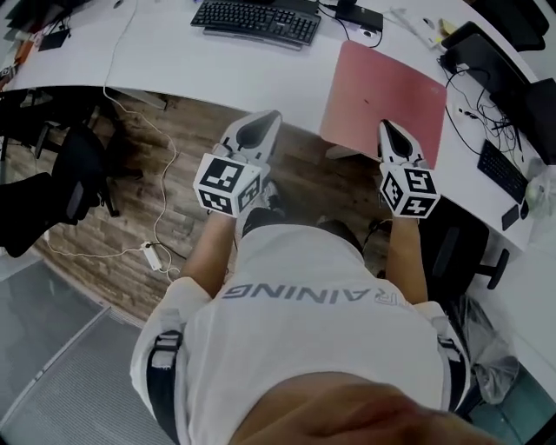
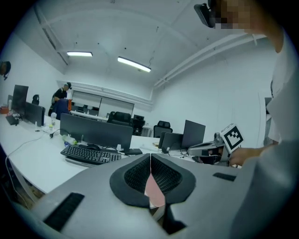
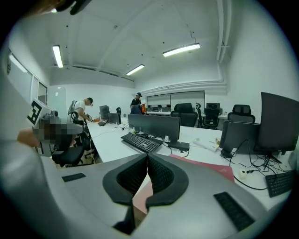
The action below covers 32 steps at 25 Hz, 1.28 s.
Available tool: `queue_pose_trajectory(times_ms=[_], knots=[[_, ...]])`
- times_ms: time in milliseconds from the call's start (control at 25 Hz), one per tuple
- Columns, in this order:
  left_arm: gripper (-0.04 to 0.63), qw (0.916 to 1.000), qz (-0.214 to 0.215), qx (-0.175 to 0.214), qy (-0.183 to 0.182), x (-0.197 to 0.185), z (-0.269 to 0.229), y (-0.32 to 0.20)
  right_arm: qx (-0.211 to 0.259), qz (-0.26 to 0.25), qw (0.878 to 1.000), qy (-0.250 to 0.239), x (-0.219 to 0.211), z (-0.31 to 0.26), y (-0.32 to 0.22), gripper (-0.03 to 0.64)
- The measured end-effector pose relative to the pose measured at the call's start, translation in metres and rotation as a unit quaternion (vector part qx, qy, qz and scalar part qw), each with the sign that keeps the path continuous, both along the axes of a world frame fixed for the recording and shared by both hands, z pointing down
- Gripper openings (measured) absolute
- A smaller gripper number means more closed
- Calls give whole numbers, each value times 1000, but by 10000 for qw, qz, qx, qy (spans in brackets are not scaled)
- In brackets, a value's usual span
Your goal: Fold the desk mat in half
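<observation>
Nearest to the head camera is the person's white shirt, with both forearms reaching forward from it.

Left tool: held over the wood floor, just short of the white bench edge. It is clear of the desk mat, on the mat's left. In its own view the jaws are clenched tip to tip, with nothing between the pads.

Right tool: its tip is over the near portion of the desk mat. In its own view the jaws are likewise pressed together. Pink shows through the gap below the pads. No view confirms whether the mat is pinched.

Desk mat: pink, lying flat and unfolded on the bench at the right. Its near edge hangs slightly past the bench edge.

Other items: a black keyboard lies on the bench to the left of the mat and apart from it. A white power strip lies on the floor.
</observation>
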<state>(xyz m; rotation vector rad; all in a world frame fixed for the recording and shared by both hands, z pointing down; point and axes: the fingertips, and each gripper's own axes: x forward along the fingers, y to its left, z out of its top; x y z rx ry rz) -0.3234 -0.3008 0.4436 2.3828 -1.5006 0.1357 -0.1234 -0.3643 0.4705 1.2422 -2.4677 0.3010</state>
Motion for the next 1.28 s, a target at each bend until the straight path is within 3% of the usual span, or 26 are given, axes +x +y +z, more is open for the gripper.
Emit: queue_pose_trajectory(times_ms=[200,560,680,880,1040,1160,1280], knots=[[32,9995,224,-102,198,-14,12,-16,-232,177,9995,127,-12,21,3,25],[32,9987,136,-212,436,-1,14,-30,-589,-174,9969,489,-9,51,-10,28],[32,9989,71,-242,407,11,12,-31,-747,-701,9907,895,-14,74,-14,114],[32,9990,-103,-333,292,20,10,-22,-1106,-1720,9624,1789,-37,149,1,161],[32,9979,-401,-478,190,10,15,-13,-1478,-2205,9365,2293,-51,213,21,166],[32,9959,-650,-602,160,-3,21,-5,-1300,-2515,9130,2936,-57,251,28,166],[32,9937,-877,-674,157,-12,26,0,-890,-2929,8819,3584,-65,279,30,178]])
